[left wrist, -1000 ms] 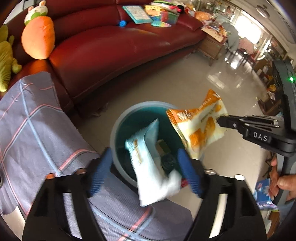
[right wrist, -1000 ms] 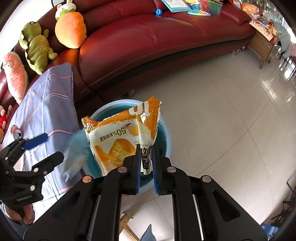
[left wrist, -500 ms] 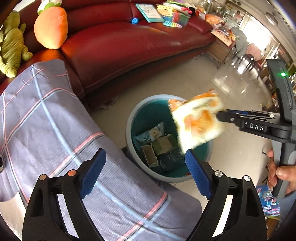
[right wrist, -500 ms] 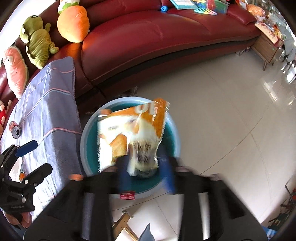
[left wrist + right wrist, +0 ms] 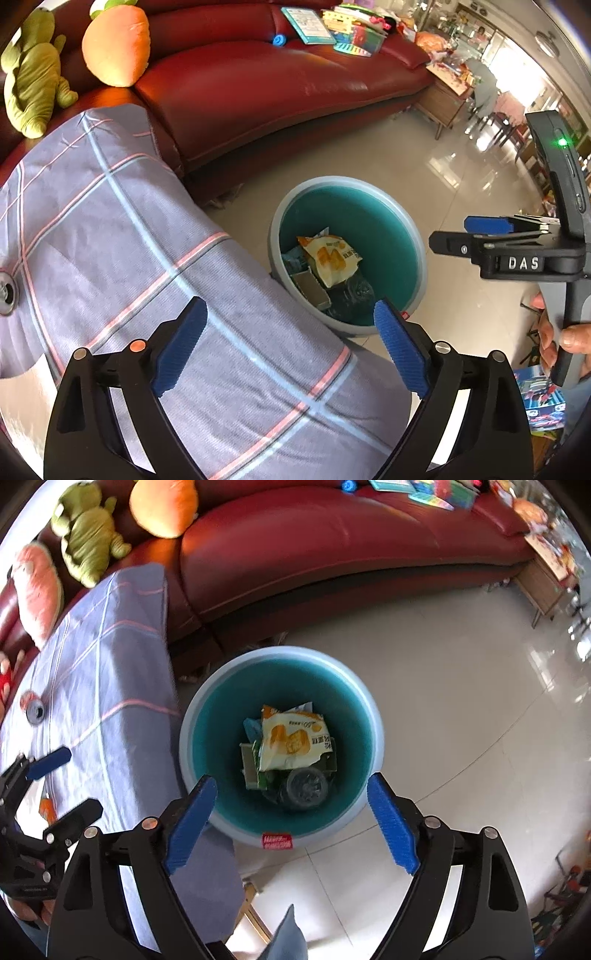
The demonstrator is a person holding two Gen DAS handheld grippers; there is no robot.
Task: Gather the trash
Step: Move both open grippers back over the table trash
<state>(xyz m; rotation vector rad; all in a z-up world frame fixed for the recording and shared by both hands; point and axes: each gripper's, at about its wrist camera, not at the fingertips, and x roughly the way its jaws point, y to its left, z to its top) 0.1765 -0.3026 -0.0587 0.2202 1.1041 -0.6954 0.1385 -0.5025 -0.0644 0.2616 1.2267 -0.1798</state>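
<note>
Down in bin (image 5: pixel 373 716): snack bag (image 5: pixel 291 744) atop rubbish. Right gripper (image 5: pixel 291 819) and left gripper (image 5: pixel 290 345) spread, empty. Risk: forgetting can (image 5: pixel 7 291) on tablecloth (image 5: pixel 110 240).

Black-framed left gripper (image 5: pixel 290 332) with ribbed blue pads (image 5: pixel 400 349), silver screws behind them, right gripper (image 5: pixel 291 818) alike, "DAS" lettering, green LED, bare-skinned hand (image 5: pixel 561 339)

place: home living room | red sofa (image 5: pixel 280 81) | plush toys (image 5: pixel 86 535), probably
</note>
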